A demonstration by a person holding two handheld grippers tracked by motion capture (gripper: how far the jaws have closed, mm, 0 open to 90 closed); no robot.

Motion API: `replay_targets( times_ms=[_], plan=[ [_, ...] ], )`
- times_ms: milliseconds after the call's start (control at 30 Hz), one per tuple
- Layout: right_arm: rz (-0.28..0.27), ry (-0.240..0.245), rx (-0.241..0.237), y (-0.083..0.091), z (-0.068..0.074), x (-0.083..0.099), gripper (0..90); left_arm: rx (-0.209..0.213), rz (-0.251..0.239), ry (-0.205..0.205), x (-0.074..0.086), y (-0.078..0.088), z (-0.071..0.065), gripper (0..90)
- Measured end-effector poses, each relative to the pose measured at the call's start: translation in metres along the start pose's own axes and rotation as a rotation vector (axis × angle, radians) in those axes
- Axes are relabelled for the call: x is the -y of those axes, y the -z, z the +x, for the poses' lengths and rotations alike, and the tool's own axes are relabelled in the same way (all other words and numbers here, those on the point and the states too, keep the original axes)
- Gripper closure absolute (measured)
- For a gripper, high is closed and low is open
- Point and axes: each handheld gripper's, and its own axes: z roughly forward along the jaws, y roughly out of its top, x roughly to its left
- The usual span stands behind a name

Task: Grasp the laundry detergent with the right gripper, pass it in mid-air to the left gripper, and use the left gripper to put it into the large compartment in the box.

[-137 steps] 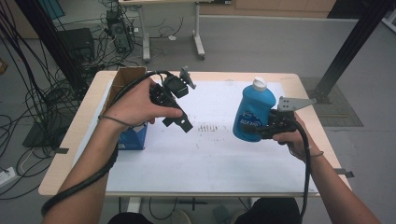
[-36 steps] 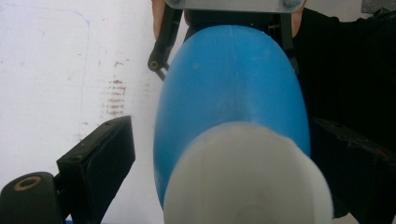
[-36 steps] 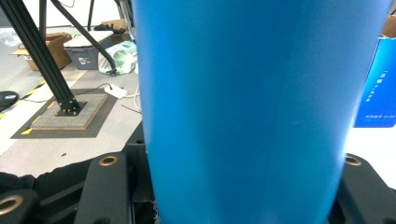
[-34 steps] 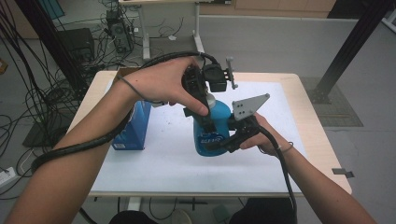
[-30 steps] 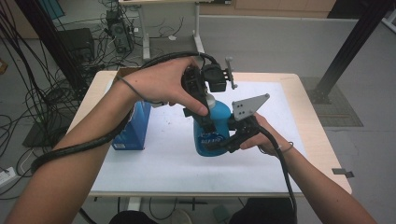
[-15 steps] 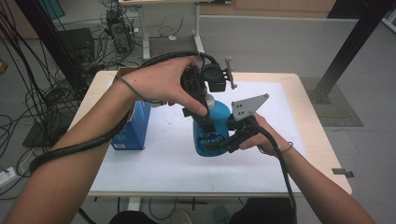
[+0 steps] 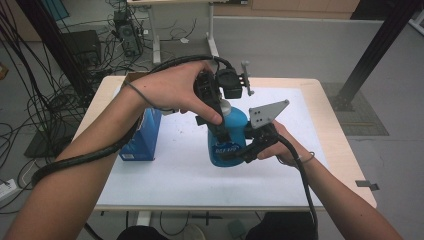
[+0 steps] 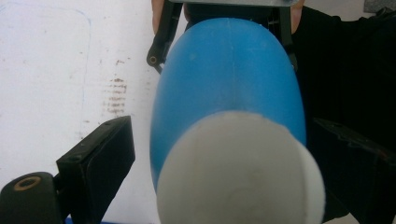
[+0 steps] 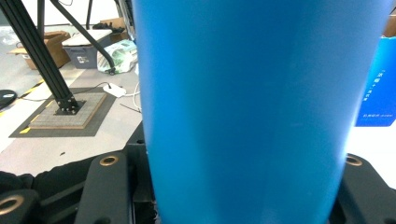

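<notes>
The blue plastic bottle with the white cap [image 7: 227, 137] stood upright near the middle of the counter [image 7: 345, 150], on a white sheet [image 7: 175, 170]. The right tool [image 7: 239, 152] was clamped on its lower body from the side. The left tool [image 7: 220, 131] hung over the bottle from above, its jaws wide on both sides of the white cap [image 8: 240, 170], not pressing it. A blue carton box [image 7: 142, 137] stood near, at the left. I think the risk was this: if the left tool closed off-centre on the round cap, it could slip, or a twist could turn the smooth bottle inside the right grip and tip it.
</notes>
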Motion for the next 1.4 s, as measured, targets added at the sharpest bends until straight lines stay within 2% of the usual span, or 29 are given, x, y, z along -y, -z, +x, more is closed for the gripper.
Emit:
replay_targets(
  times_ms=[467, 1167, 1400],
  plan=[
    [0.005, 0.005, -0.004, -0.0018, 0.0005, -0.0002, 42.1, 0.002, -0.006, 0.001, 0.0002, 0.0006, -0.0013, 9.2],
    [0.015, 0.009, -0.004, -0.0021, 0.0017, -0.0010, 42.0, -0.008, 0.015, 0.005, -0.0014, 0.0027, -0.0016, 9.8],
    [0.017, 0.009, -0.007, -0.0024, 0.0022, -0.0021, 42.0, -0.011, 0.031, -0.004, -0.0023, 0.0033, -0.0020, 12.4]
  ],
)
